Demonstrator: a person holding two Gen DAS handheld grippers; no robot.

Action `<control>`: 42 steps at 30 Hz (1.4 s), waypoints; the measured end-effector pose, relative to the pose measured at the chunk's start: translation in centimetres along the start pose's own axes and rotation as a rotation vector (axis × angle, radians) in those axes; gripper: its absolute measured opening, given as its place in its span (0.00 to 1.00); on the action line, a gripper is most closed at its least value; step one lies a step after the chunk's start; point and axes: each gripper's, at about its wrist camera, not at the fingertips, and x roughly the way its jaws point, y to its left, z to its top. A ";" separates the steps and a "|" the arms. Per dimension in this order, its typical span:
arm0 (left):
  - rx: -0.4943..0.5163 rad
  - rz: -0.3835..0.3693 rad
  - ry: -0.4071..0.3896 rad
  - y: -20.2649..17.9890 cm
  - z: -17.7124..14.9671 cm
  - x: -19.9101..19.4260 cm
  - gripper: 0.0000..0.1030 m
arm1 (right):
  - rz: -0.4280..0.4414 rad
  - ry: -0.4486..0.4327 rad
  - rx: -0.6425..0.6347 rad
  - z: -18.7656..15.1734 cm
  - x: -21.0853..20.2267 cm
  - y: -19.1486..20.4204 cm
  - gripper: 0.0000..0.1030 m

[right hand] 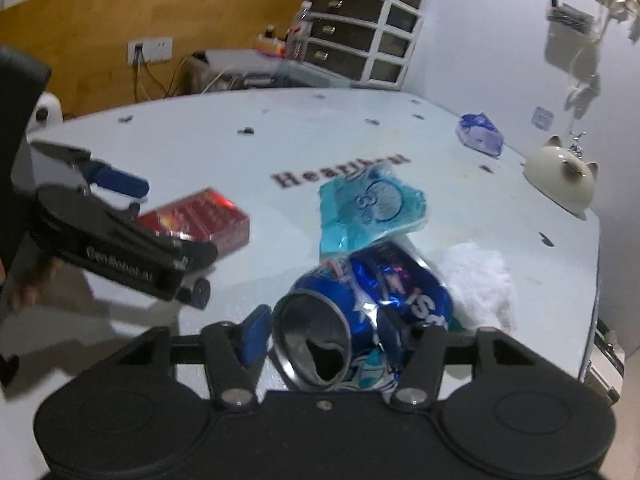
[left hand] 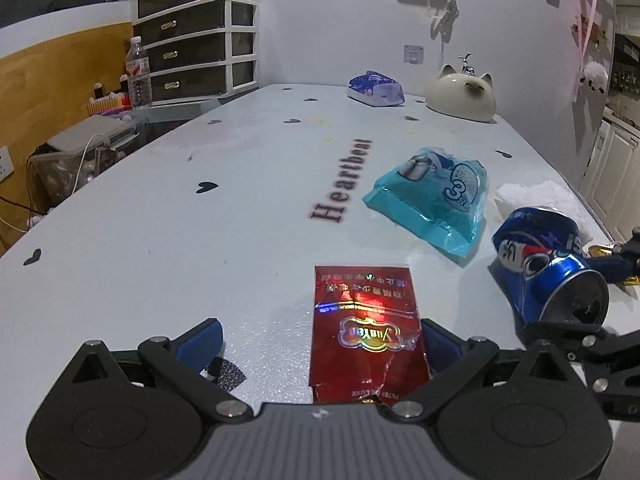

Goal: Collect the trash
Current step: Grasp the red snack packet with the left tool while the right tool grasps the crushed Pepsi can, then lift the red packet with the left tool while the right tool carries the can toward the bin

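Table (left hand: 160,220): big and white, with small black hearts and the word "Heartbeat" on it.
Drawers (left hand: 196,48): a white set with dark fronts, past the far left edge of the table.
Cat pot (left hand: 460,92): a cream pot with ears, at the far right side of the table.
Teal bag (left hand: 432,200): a flat plastic wrapper lying in the middle. In the right wrist view its near edge hangs over the can.
Blue can (right hand: 360,320): crushed, on its side, its open top facing the right camera. It sits between the fingers of the right gripper (right hand: 336,344), which is partly closed. The left pad is just beside the rim; I cannot tell if the pads press on it.
Red pack (left hand: 364,336): flat on the table, between the fingers of the left gripper (left hand: 320,344), which is spread wide. The right pad is touching or just beside it. The right wrist view shows that it is a box.
White tissue (right hand: 480,280): crumpled, just behind the can. The right wrist view shows it best.
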 end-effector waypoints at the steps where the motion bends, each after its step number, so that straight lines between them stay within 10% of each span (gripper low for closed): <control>1: -0.004 -0.003 0.001 0.0 0.0 0.1 0.96 | -0.001 -0.006 0.003 -0.2 -0.1 0.0 0.55; 18: 0.015 0.006 -0.013 -1.0 0.1 0.1 0.81 | 0.091 -0.051 0.129 -1.8 -1.9 1.9 0.56; 23: 0.008 0.005 -0.027 -0.8 0.2 -0.3 0.52 | 0.048 -0.056 0.135 -1.7 -1.9 2.3 0.54; 42: -0.051 -0.015 -0.089 -0.8 -2.5 -7.0 0.51 | -0.021 -0.130 0.246 -2.9 -6.9 3.2 0.52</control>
